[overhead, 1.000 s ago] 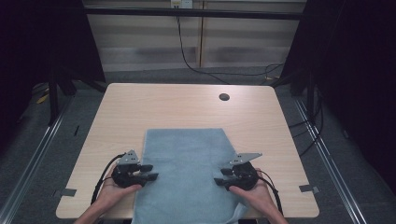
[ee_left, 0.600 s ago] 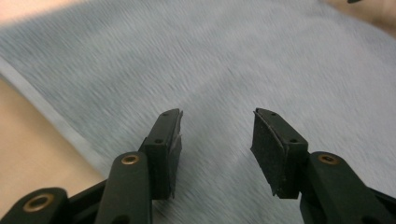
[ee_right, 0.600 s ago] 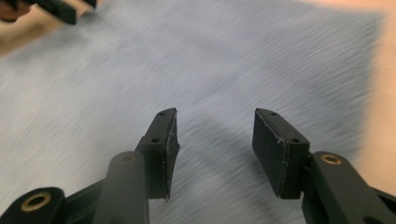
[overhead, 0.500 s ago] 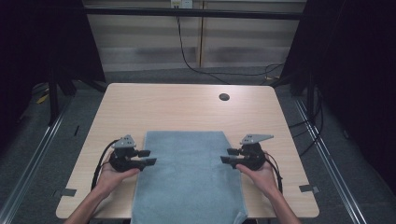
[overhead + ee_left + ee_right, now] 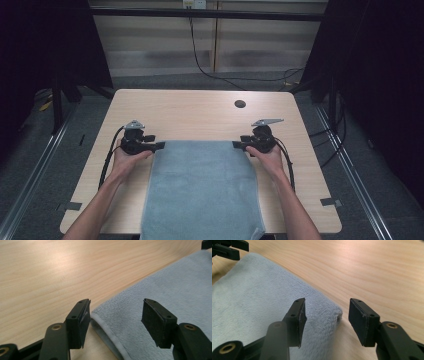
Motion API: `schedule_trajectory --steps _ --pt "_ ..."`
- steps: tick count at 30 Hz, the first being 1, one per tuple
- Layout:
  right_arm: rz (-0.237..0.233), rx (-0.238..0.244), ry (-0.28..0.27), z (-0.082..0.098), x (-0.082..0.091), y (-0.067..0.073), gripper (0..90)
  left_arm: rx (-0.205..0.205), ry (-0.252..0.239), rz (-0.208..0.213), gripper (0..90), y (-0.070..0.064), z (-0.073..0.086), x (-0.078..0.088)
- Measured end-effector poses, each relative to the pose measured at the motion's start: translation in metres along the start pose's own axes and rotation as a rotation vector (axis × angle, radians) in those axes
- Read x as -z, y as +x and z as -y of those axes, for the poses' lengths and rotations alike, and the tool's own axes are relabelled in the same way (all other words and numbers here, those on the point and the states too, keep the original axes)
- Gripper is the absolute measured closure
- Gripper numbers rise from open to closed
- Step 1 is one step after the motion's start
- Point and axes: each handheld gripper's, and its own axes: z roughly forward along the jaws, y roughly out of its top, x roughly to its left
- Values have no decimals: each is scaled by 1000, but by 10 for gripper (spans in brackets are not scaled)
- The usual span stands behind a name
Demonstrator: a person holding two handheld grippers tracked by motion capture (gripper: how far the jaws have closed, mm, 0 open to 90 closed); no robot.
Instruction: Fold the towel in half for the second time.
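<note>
**Both grippers at the towel's far corners, fingers apart**

A blue-grey towel [image 5: 202, 192] lies flat on the wooden tabletop [image 5: 200, 112], its near end hanging over the person's edge. The left gripper [image 5: 159, 146] sits at the far left corner, the right gripper [image 5: 235, 145] at the far right corner, each with its fingers spread and nothing clamped. A small dark round hole [image 5: 240, 104] marks the tabletop beyond, well apart from the towel. Cables [image 5: 215, 70] trail on the floor behind. The left gripper view shows the hemmed corner [image 5: 96, 315] between its fingers; the right gripper view shows a rounded, folded corner [image 5: 334, 312].
</note>
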Motion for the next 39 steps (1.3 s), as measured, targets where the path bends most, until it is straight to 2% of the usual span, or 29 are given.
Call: schedule_trajectory --steps 2,3,5,8,9,10,11,12,14,16,19,23,24,25,26,28,31,35,37,39 --pt "-7 -12 8 1 -7 -3 460 4 13 -22 368 3 2 -4" --pt "-13 -20 9 1 -9 -5 457 25 15 -9 362 4 3 -6" --pt "-22 -34 18 3 -14 -7 460 11 41 -13 360 4 6 -11" --pt "-42 -40 40 6 -18 -8 522 14 43 8 415 2 8 -14" --pt "-42 -40 44 7 -19 -8 558 -4 41 10 468 1 9 -15" --pt "-43 -37 42 7 -18 -7 634 -22 48 16 566 -1 9 -15" --pt "-43 -32 32 7 -17 -6 694 -32 53 48 695 0 9 -15" --pt "-50 -34 26 7 -16 -6 754 -33 45 47 771 -1 8 -14" --pt "-56 -28 14 5 -12 -5 802 -12 14 65 817 0 6 -10" --pt "-51 -19 1 1 -7 -4 815 -8 -16 75 827 0 1 -5" --pt "-49 2 -48 -12 5 1 817 -19 -68 64 827 -1 -18 9" --pt "-41 31 -153 -42 31 6 819 -36 -175 56 827 -5 -52 36" --pt "-37 41 -165 -47 36 8 819 -56 -211 52 827 -8 -68 48" --pt "-22 67 -195 -62 48 14 820 -56 -211 52 828 -8 -68 48" --pt "-22 67 -195 -62 48 14 820 -63 -232 46 828 -11 -75 53" --pt "-5 94 -225 -75 59 18 820 -83 -254 37 827 -14 -87 61" --pt "13 109 -261 -92 73 20 820 -98 -291 41 827 -19 -102 69" --pt "26 133 -300 -107 89 23 820 -111 -337 50 827 -23 -114 77" --pt "26 141 -317 -109 95 25 820 -127 -323 48 826 -25 -112 78" --pt "23 146 -312 -104 95 26 820 -135 -315 60 825 -26 -102 74"
